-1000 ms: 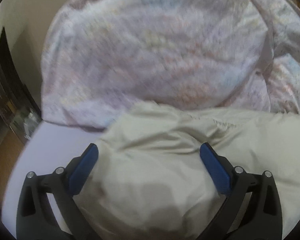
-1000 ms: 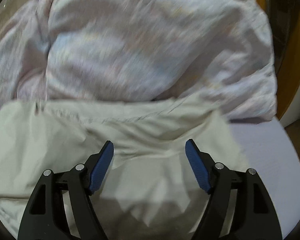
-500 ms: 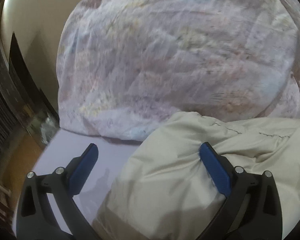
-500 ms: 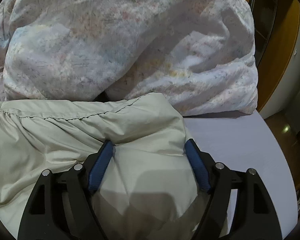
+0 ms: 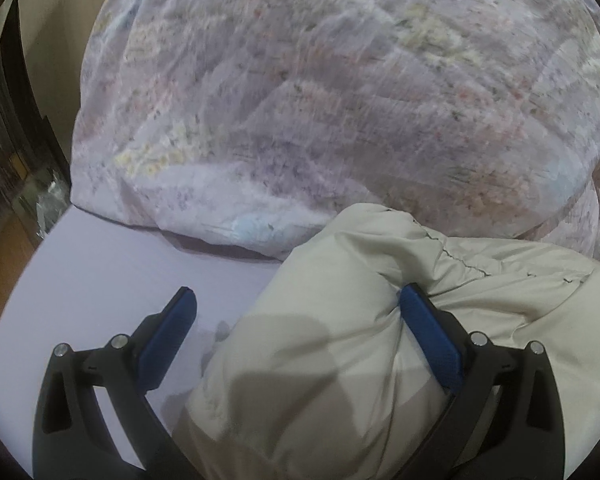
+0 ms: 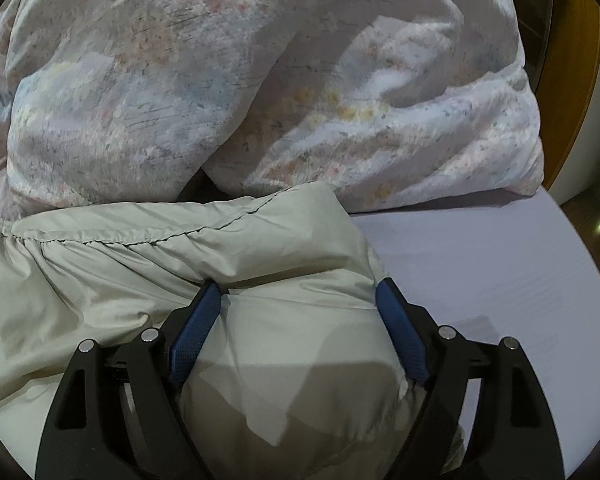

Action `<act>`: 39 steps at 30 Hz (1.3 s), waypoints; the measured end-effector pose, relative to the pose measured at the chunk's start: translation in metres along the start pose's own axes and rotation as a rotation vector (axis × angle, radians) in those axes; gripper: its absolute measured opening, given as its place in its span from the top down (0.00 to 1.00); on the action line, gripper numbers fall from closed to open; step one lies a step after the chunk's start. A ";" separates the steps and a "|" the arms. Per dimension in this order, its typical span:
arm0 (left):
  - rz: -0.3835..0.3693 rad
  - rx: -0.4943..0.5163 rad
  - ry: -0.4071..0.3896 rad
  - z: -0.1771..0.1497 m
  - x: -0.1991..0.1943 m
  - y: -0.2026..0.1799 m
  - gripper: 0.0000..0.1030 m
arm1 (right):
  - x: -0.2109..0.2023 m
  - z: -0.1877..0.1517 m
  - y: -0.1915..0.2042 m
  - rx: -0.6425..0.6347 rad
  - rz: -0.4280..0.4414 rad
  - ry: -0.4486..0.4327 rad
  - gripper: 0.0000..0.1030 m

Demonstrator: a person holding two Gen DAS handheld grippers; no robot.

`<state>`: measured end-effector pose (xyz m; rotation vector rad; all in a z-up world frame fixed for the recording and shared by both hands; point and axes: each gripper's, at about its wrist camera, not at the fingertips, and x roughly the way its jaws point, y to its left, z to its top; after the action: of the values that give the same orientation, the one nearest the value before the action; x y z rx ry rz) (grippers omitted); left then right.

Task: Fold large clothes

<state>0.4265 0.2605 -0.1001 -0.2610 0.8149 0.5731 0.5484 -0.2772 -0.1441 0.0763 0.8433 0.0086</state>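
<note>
A puffy beige padded garment [image 5: 340,360] lies on a lilac sheet [image 5: 112,272]. My left gripper [image 5: 300,328] is open; its right pad [image 5: 428,336] presses into the garment's left end, while its left pad [image 5: 168,336] hangs over bare sheet. In the right wrist view the same garment [image 6: 180,264] shows a stitched seam. My right gripper [image 6: 300,320] is open and straddles the garment's right end, both blue pads touching the fabric.
A large floral quilt [image 5: 340,100] is heaped right behind the garment and also fills the right wrist view [image 6: 240,80]. Dark furniture [image 5: 8,140] stands at far left. A wooden frame [image 6: 572,92] and floor lie at far right, beyond the sheet [image 6: 480,272].
Both grippers have slid outward along the garment toward its ends and come closer to it. More bare sheet shows beside each. The jaws stayed open.
</note>
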 end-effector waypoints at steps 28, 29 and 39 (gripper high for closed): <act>-0.006 -0.012 0.019 -0.004 0.018 0.009 0.02 | 0.009 -0.005 0.001 0.011 -0.005 0.021 0.17; -0.007 -0.013 0.018 -0.004 0.018 0.009 0.02 | 0.009 -0.004 0.000 0.012 -0.005 0.022 0.17; 0.022 -0.018 0.021 -0.007 0.012 0.010 0.02 | -0.001 -0.005 -0.001 0.023 -0.030 0.028 0.13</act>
<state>0.4230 0.2706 -0.1135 -0.2747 0.8342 0.5993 0.5439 -0.2782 -0.1472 0.0848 0.8726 -0.0284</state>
